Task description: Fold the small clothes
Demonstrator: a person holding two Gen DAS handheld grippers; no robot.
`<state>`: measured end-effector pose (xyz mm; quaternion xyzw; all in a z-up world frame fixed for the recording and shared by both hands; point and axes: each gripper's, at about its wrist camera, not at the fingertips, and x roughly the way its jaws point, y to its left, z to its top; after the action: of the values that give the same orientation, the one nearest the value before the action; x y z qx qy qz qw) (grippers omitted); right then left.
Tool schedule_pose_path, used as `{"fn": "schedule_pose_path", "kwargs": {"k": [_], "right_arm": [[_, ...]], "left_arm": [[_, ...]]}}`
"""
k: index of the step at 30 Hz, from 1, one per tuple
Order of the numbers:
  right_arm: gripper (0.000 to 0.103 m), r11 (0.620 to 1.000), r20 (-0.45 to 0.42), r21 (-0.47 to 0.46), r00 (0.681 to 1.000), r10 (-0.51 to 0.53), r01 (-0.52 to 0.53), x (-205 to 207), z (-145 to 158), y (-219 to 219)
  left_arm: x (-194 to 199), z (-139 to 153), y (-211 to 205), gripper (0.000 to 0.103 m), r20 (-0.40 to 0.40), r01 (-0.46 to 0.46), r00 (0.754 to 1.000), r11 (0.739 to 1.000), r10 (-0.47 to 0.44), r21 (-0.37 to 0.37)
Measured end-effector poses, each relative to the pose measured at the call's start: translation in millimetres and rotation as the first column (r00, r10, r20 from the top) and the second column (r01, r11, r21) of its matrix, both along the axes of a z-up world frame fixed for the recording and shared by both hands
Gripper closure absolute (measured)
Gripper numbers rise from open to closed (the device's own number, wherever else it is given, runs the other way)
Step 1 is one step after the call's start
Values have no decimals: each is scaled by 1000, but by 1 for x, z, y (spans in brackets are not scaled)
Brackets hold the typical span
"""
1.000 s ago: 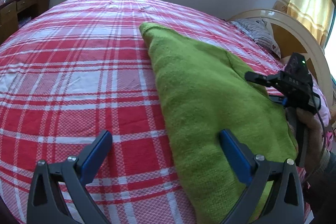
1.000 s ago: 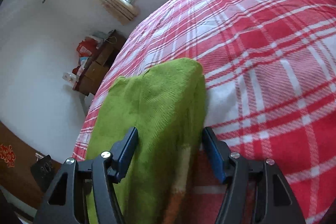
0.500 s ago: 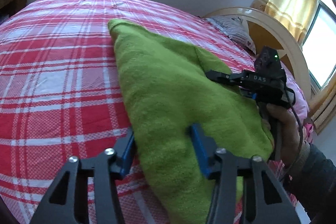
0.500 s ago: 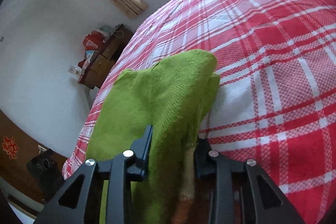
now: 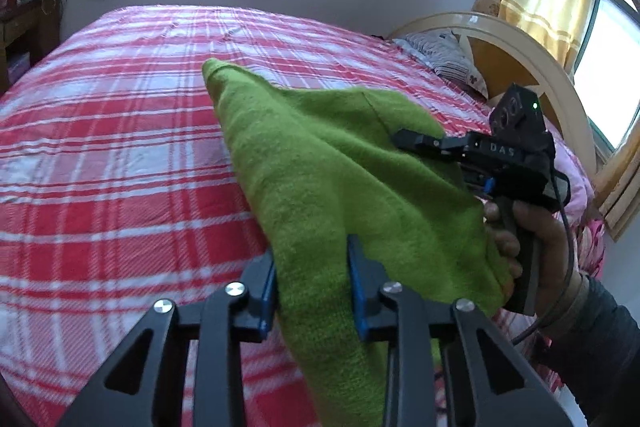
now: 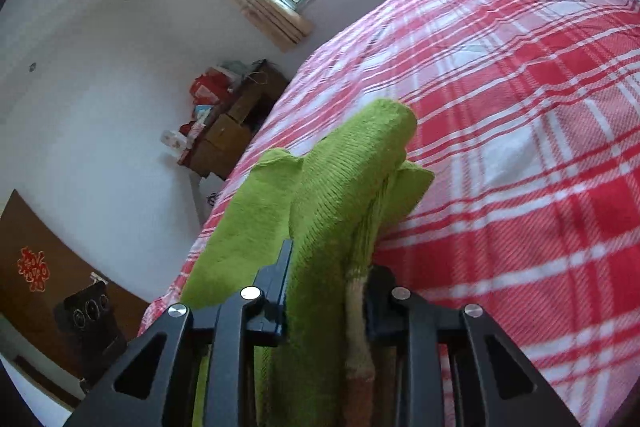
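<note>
Since the earlier frames both of your tools have closed on the garment: the left hand-held gripper (image 5: pixel 312 287) stood wide with only one blue pad over the cloth's edge, and its jaws have just been closing until both pads pinch a fold. The right hand-held gripper (image 6: pixel 326 291) has likewise been closing, and now clamps the bunched knit with its pale ribbed cuff between the pads. The green knitted garment (image 5: pixel 340 163) has come up off the bed (image 5: pixel 120 155) at your end; its far tip looks to rest on or just above the plaid cover, though I cannot tell which.

Risks, as judged from here. Each grip takes a gathered wad, not a flat edge, so a layer may slip free when you carry it over, leaving the fold crooked. In the right wrist view a loose flap hangs beside the main roll; it could tuck under and make a lump. The two grips sit close together, so the cloth between them sags and may twist. Your right hand (image 5: pixel 532 227) and its trailing cable are just beside the cloth and could snag it.

Surface: a red and white plaid bedcover, soft, somewhat rippled. Room: curtained windows, a curved headboard (image 5: pixel 520 43) with a pillow (image 5: pixel 448 59), and a cluttered wooden cabinet (image 6: pixel 228 123) against the wall.
</note>
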<state>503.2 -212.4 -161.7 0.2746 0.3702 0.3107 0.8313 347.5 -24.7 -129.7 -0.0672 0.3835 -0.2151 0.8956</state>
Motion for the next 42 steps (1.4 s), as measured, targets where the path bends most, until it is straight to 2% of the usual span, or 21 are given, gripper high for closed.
{"fn": "schedule_pose_path", "kwargs": {"k": [3,18,35,42], "right_arm": [[75,1000,13,9,1000,23,-23,-10,6,13],[75,991,59,42,990,128,-130,-58,27,88],[76,961,75,56,961,266,-270,-69,36,187],[76,941,77,53,941,329,-333,-69,35,233]], "left_arm": [[-11,4,7,72,-2,-14,1000,1000,14,26],[-68,18,65,72,35,-103,994,994,103,17],[-114,23,140,72,69,-234,969,972,236,-37],[-128,22,170,72,70,-302,950,952,305,-48]]}}
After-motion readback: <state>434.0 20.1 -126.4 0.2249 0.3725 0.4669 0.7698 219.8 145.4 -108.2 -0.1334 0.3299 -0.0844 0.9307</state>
